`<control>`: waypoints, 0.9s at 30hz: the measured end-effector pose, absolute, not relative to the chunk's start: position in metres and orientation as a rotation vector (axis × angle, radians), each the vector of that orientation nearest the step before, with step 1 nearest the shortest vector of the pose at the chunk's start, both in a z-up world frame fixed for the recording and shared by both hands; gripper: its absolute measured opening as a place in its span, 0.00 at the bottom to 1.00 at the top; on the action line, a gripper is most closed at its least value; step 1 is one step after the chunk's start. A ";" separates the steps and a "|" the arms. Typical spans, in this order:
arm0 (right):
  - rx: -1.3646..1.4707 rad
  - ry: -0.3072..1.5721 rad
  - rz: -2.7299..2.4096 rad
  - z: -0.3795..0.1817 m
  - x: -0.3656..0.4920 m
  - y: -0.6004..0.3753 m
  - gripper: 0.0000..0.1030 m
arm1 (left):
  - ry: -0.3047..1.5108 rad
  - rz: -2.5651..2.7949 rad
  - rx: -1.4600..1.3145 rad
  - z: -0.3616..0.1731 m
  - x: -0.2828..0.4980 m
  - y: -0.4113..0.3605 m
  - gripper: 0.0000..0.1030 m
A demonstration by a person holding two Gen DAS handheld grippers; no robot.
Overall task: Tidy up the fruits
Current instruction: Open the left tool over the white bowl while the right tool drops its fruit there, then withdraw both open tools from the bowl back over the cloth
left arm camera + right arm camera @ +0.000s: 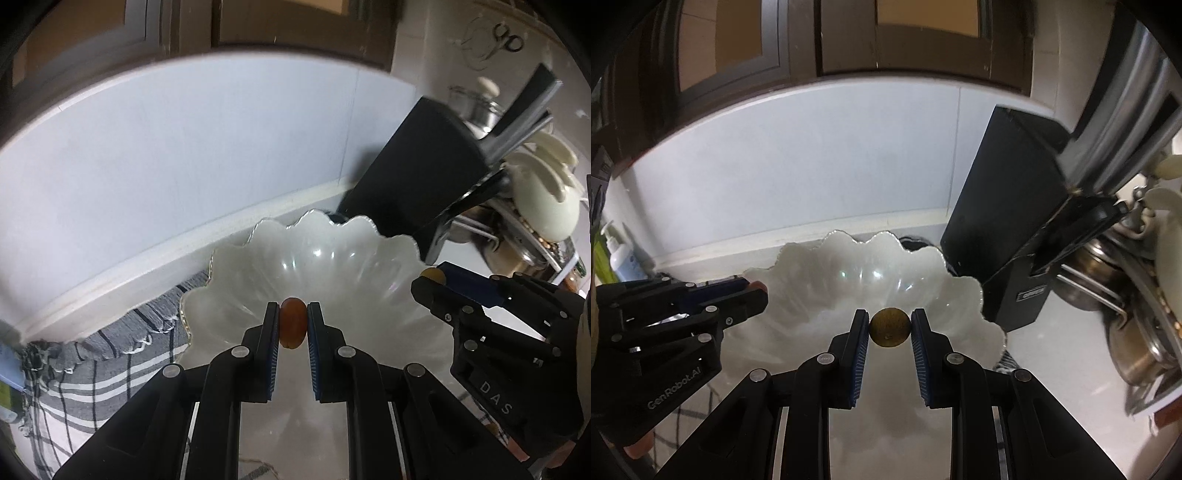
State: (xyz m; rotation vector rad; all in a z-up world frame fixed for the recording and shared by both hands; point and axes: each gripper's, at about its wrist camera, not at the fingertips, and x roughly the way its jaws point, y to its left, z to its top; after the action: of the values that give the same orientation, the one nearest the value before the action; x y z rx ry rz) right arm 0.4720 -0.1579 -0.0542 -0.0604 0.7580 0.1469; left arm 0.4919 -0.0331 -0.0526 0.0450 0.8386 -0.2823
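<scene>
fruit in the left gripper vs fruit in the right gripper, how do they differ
The reddish-brown fruit is oval and stands on end between the left gripper pads; the olive-yellow fruit in the right gripper is round. The reddish-brown fruit looks smooth and glossy, the olive-yellow fruit dull and speckled. Both are small, pinched at the fingertips and held over the white scalloped bowl.

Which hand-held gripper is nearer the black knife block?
Right. The right hand-held gripper, holding a yellowish fruit, is beside the black knife block; the left hand-held gripper sits farther away, across the white bowl.
</scene>
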 end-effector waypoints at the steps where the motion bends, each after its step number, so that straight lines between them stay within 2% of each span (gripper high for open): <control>1: -0.058 0.769 0.148 -0.058 0.477 -0.158 0.24 | 0.850 -0.279 0.050 -0.057 0.496 -0.033 0.15; 14: -0.045 0.867 0.167 -0.090 0.512 -0.160 0.25 | 0.933 -0.265 0.063 -0.082 0.525 -0.035 0.18; 15: -0.047 0.869 0.166 -0.090 0.512 -0.160 0.26 | 0.936 -0.269 0.060 -0.082 0.526 -0.035 0.21; 17: -0.050 0.871 0.161 -0.090 0.513 -0.161 0.33 | 0.940 -0.270 0.048 -0.083 0.527 -0.034 0.36; 21: -0.060 0.860 0.139 -0.085 0.510 -0.164 0.35 | 0.934 -0.256 0.053 -0.080 0.525 -0.034 0.40; 23: -0.057 0.855 0.131 -0.081 0.506 -0.167 0.35 | 0.923 -0.250 0.053 -0.076 0.521 -0.032 0.54; 27: -0.053 0.840 0.131 -0.072 0.493 -0.169 0.35 | 0.871 -0.232 0.064 -0.060 0.508 -0.029 0.66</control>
State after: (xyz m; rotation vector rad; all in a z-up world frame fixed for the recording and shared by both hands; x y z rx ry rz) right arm 0.4929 -0.1694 -0.0720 -0.0532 0.8404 0.1310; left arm 0.5079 -0.0291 -0.0605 0.0643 0.8705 -0.2322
